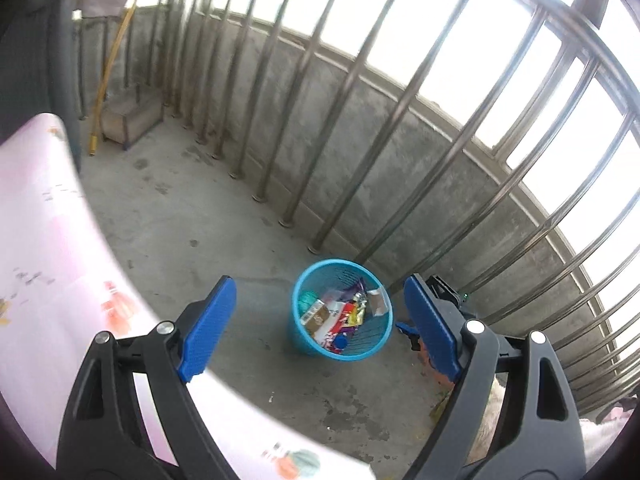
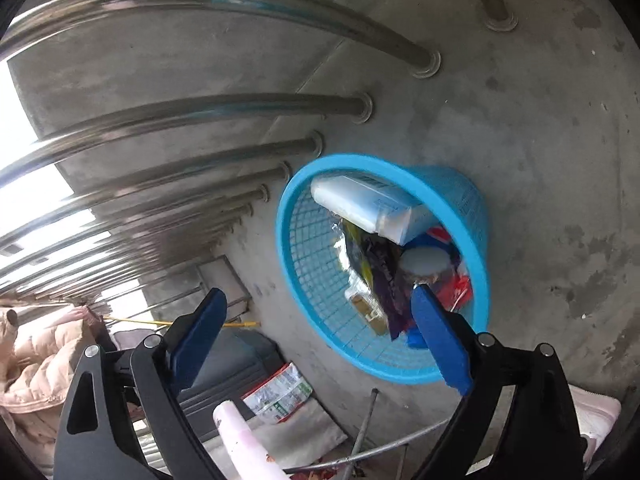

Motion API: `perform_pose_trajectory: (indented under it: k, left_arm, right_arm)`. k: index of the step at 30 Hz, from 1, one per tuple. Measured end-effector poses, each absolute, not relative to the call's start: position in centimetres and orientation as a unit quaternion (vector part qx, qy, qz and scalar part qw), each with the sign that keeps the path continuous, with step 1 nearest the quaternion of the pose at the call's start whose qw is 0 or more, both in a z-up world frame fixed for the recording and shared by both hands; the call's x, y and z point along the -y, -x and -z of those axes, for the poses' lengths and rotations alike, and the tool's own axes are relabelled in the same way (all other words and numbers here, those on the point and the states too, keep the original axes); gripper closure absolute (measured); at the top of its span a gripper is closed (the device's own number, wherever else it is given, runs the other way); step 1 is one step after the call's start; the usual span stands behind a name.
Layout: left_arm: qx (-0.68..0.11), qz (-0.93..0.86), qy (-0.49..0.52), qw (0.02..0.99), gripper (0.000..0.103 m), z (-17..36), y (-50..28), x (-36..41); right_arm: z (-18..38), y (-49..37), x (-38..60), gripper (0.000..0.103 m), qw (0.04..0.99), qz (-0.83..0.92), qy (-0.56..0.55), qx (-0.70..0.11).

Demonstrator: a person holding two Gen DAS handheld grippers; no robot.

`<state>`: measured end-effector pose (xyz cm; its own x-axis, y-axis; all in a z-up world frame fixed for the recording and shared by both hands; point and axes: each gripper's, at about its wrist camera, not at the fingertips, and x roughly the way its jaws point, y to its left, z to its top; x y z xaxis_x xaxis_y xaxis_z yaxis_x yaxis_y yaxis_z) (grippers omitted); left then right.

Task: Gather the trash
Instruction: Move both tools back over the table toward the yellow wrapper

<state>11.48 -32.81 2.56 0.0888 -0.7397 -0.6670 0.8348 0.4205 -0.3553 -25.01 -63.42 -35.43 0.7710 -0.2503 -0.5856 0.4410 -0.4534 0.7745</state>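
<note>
Left wrist view: the left gripper (image 1: 320,316) hangs with its 2 blue pads spread wide and nothing between them, above a blue mesh basket (image 1: 308,344) on the concrete floor (image 1: 192,208) near the steel railing (image 1: 360,64). Wrappers (image 1: 340,314) fill the basket. A pink-patterned table (image 1: 48,248) lies at left. In the right wrist view, the right gripper (image 2: 320,340) also stands spread and empty just over the basket (image 2: 468,224), where a white box (image 2: 360,208) rests near the rim.

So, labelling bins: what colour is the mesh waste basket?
Light blue basket, clearest in the right wrist view.
</note>
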Motion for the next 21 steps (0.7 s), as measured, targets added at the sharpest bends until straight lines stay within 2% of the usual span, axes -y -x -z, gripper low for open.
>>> perform_pose_trajectory:
  k: [8,14,21]
  left_arm:
    - [-0.372,0.486,-0.025,0.79,0.022,-4.9,-12.1,21.1]
    - [-0.335,0.387,0.013,0.859,0.022,-6.2,-13.2,9.4]
    - [-0.34,0.282,0.072,0.894,0.022,-4.9,-14.2,-3.5]
  right_arm:
    - [31.4,24.7,60.5,0.012,0.577,0.312,-0.751,-0.077]
    - [21.9,20.1,54.4,0.012,0.707,0.274,-0.627,-0.18]
    - [13.3,8.3,43.3,0.015,0.817,0.142,-0.465,-0.311]
